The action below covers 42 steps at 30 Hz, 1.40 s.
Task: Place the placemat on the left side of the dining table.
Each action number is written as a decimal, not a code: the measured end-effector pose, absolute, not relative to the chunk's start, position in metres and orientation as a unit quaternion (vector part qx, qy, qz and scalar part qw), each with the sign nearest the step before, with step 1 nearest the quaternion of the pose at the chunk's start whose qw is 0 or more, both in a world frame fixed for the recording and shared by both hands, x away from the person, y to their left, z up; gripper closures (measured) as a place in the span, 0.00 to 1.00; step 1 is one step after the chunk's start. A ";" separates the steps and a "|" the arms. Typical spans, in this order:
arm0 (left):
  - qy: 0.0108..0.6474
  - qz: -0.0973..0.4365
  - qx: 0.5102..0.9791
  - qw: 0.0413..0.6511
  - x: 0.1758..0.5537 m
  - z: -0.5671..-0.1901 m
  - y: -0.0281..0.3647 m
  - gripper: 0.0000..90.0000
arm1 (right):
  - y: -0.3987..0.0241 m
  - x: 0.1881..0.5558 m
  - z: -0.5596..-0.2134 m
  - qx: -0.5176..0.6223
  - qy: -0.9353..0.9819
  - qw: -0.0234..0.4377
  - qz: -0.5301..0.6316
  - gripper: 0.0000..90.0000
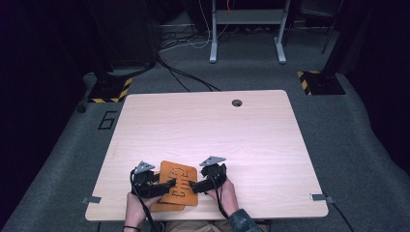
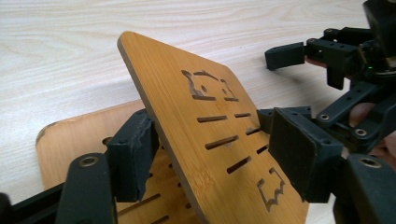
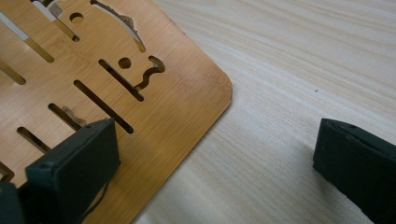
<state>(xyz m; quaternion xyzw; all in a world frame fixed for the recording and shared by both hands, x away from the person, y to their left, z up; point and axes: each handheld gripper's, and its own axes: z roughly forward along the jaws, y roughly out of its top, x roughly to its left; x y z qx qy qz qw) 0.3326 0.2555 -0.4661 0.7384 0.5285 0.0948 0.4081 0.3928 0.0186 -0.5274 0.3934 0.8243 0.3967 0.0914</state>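
Bright overhead glare on the pale table (image 1: 203, 125), dark murky surroundings, perhaps slightly soft close-up jaws.

— What stands around the table (image 1: 270, 145)?
— Grey carpet (image 1: 358, 140), dark at the edges. Two black bases with yellow-black stripes (image 1: 110, 90), loose cables (image 1: 186, 77), and a white desk frame (image 1: 246, 29) behind.

Table (image 1: 203, 125): cable hole (image 1: 237, 103) near far edge. Grey carpet (image 1: 353, 145); cables (image 1: 183, 72); yellow-black hazard-striped bases (image 1: 110, 90); white desk frame (image 1: 246, 29) beyond.
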 end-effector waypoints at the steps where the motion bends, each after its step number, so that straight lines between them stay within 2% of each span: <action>1: 0.527 0.097 0.738 0.409 0.332 -0.466 0.254 0.39 | 0.018 0.393 -0.527 0.394 0.824 0.091 0.398 0.00; 14: 0.517 0.104 0.739 0.420 0.329 -0.455 0.247 0.49 | 0.014 0.394 -0.527 0.407 0.815 0.085 0.403 0.00; 29: 0.492 0.091 0.756 0.421 0.329 -0.454 0.228 0.73 | 0.008 0.394 -0.527 0.425 0.805 0.088 0.405 0.00; 30: 0.492 0.094 0.757 0.420 0.329 -0.453 0.227 0.73 | 0.010 0.393 -0.527 0.421 0.812 0.113 0.388 0.00; 32: 0.491 0.097 0.757 0.420 0.329 -0.452 0.227 0.75 | 0.012 0.391 -0.528 0.418 0.817 0.126 0.377 0.00; 42: 0.497 0.106 0.743 0.436 0.334 -0.452 0.223 0.88 | 0.004 0.390 -0.526 0.438 0.804 0.120 0.385 0.00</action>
